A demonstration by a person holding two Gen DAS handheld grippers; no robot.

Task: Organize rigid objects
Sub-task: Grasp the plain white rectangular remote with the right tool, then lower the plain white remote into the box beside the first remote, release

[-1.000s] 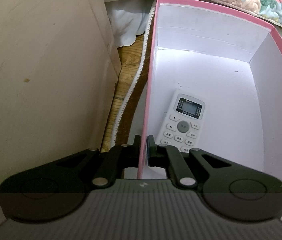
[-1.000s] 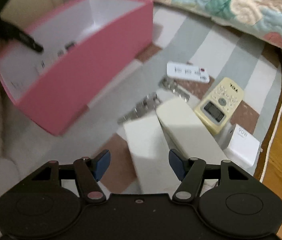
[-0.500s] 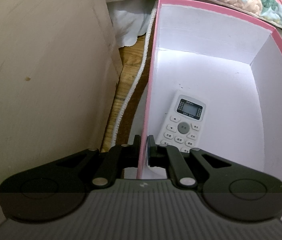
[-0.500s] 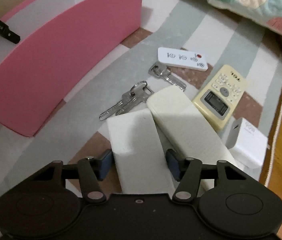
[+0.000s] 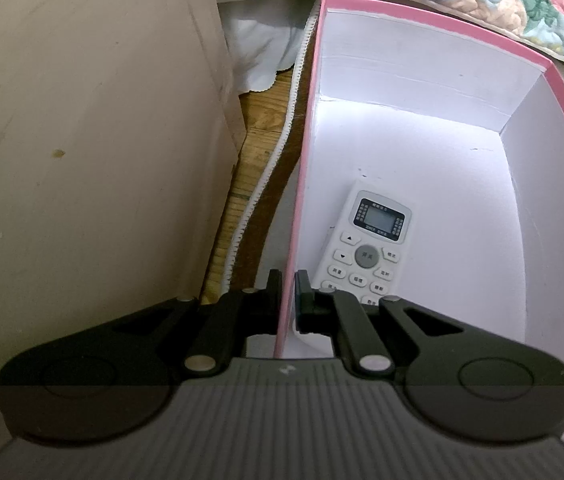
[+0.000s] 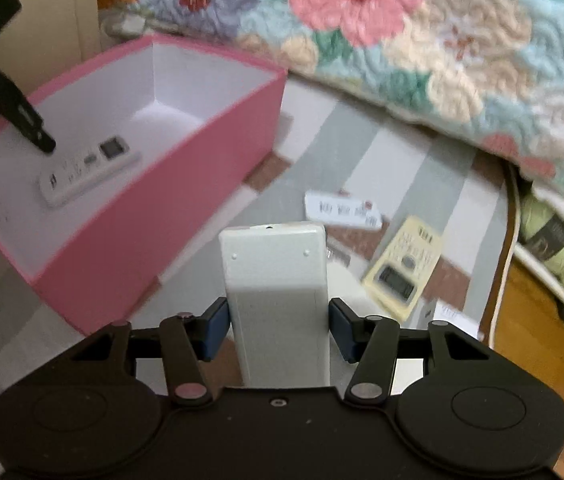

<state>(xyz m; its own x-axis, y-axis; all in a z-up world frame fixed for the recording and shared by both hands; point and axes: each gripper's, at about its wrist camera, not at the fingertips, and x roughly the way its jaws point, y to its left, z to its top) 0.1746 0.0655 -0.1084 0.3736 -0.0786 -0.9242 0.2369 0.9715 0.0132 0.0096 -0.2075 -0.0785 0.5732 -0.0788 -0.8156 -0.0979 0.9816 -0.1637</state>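
Left gripper [image 5: 289,294] clamped on wall of pink cardboard box [image 5: 433,68], white buttoned remote [image 5: 365,246] inside. Right gripper [image 6: 278,330] gripping white rectangular plastic remote [image 6: 278,280]; box at 10 o'clock.

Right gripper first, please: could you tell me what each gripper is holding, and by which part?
The right gripper clamps the white remote by its long sides. The left gripper pinches the pink box by its side wall.

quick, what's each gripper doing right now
Left gripper: shut on the pink box wall.
Right gripper: shut on a white remote, lifted off the blanket.
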